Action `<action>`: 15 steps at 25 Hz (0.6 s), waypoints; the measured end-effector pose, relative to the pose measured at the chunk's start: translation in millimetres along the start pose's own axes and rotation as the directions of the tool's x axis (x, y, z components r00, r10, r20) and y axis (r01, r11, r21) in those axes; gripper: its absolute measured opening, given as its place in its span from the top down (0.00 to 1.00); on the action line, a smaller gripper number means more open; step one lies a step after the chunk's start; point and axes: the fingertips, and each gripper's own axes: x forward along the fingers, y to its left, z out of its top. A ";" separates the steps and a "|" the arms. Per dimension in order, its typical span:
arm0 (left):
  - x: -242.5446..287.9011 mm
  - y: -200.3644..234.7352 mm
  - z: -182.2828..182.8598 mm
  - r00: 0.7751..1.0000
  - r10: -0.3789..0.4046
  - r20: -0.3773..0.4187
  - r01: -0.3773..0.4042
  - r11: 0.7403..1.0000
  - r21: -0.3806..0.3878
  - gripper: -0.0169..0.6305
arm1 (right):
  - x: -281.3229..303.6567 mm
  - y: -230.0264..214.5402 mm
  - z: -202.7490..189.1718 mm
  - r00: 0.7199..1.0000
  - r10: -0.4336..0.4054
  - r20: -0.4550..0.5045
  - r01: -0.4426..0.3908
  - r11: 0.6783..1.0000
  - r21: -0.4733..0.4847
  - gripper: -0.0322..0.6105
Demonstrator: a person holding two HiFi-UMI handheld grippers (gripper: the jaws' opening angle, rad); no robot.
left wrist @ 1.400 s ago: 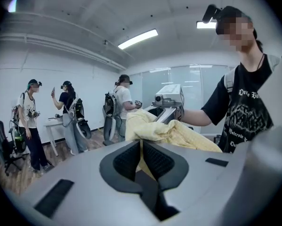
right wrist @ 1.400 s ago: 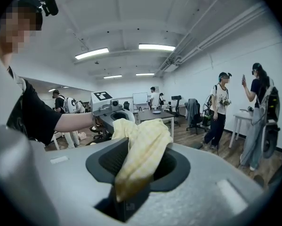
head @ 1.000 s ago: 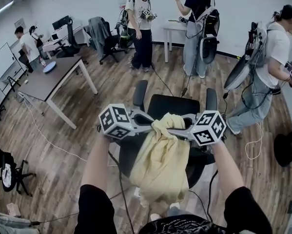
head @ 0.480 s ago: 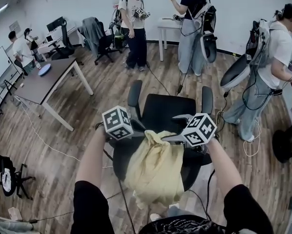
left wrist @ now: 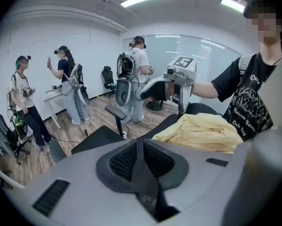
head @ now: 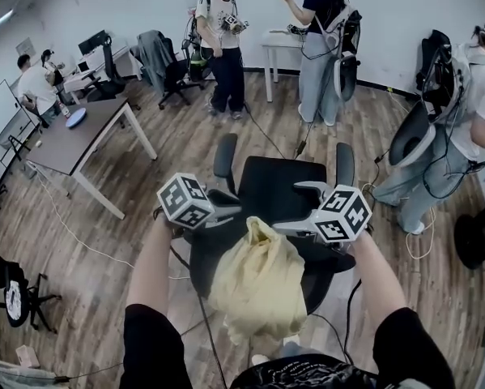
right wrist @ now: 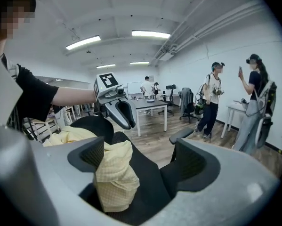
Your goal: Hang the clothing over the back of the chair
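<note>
A yellow garment (head: 258,282) hangs over the back of the black office chair (head: 281,186), with a bunched peak at the top. My left gripper (head: 226,212) sits just left of that peak and is shut with nothing between its pads; in the left gripper view the garment (left wrist: 204,132) lies off to the right. My right gripper (head: 304,207) is at the peak's right side, its jaws opening wide. In the right gripper view (right wrist: 145,166) a bunch of the cloth (right wrist: 113,178) rests against the left pad only, and the right pad is apart from it.
A grey table (head: 80,132) stands at the left and a white table (head: 284,42) at the back. Three people with gripper rigs stand at the back and right (head: 461,96). Another chair with a jacket (head: 163,57) is far left. Cables lie across the wooden floor (head: 88,237).
The right gripper's jaws have gone from shut on the garment to wide. The garment has sunk lower onto the chair back. The left gripper has drawn away from the cloth to the left.
</note>
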 end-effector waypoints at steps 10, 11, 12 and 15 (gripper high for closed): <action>-43.4 -27.8 40.5 0.970 0.067 0.234 -0.081 0.995 0.050 0.93 | -42.2 15.9 50.5 0.981 -0.106 0.162 0.115 0.992 -0.044 0.22; -49.1 -32.0 43.5 0.962 0.076 0.261 -0.093 0.994 0.052 0.93 | -45.3 20.2 51.2 0.980 -0.113 0.163 0.123 0.991 -0.054 0.22; -55.0 -36.9 46.6 0.954 0.083 0.288 -0.101 0.994 0.050 0.93 | -48.9 25.0 51.9 0.978 -0.119 0.169 0.131 0.990 -0.059 0.22; -73.3 -54.7 64.0 0.913 0.091 0.399 -0.112 0.993 0.029 0.93 | -62.2 36.9 56.3 0.971 -0.146 0.190 0.161 0.985 -0.064 0.22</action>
